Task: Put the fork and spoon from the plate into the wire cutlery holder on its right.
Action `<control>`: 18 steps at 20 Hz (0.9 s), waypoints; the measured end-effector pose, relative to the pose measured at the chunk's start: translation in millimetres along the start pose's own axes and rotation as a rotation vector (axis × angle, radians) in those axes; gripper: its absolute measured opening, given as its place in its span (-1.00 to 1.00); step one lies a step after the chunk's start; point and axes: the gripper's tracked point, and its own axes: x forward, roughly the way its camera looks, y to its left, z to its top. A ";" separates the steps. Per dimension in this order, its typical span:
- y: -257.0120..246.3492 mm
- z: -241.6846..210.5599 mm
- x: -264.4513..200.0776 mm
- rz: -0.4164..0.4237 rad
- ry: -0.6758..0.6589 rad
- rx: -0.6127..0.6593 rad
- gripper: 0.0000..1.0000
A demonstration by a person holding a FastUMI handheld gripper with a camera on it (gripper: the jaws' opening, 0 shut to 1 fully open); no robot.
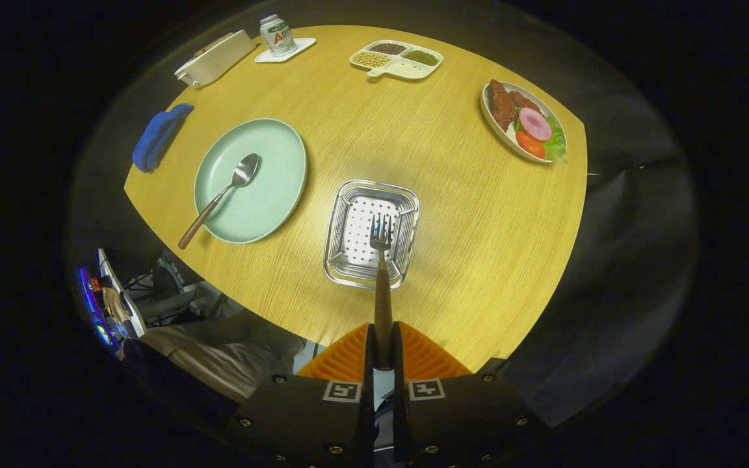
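On the left, the spoon lies on the pale green plate, its wooden handle reaching over the rim, so this one is left to move. To its right stands the wire cutlery holder, and the fork hangs above its opening, tines forward, not yet released. The tool is closed on the fork's handle with both fingers. A blue cloth, a sectioned tray and a food plate stay well apart on the surface; nothing blocks the way.

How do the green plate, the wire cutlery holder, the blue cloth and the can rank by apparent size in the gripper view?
1. green plate
2. wire cutlery holder
3. blue cloth
4. can

The can stands farthest away, so its rank is unsure.
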 end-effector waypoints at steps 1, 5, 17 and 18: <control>-1.4 2.6 -2.5 -0.004 -0.005 0.003 -0.74; -11.1 7.8 -16.3 -0.039 -0.067 0.025 -0.51; 73.1 5.3 -68.1 0.159 -0.313 0.184 -0.21; 86.0 4.8 -67.9 0.190 -0.316 0.191 -0.21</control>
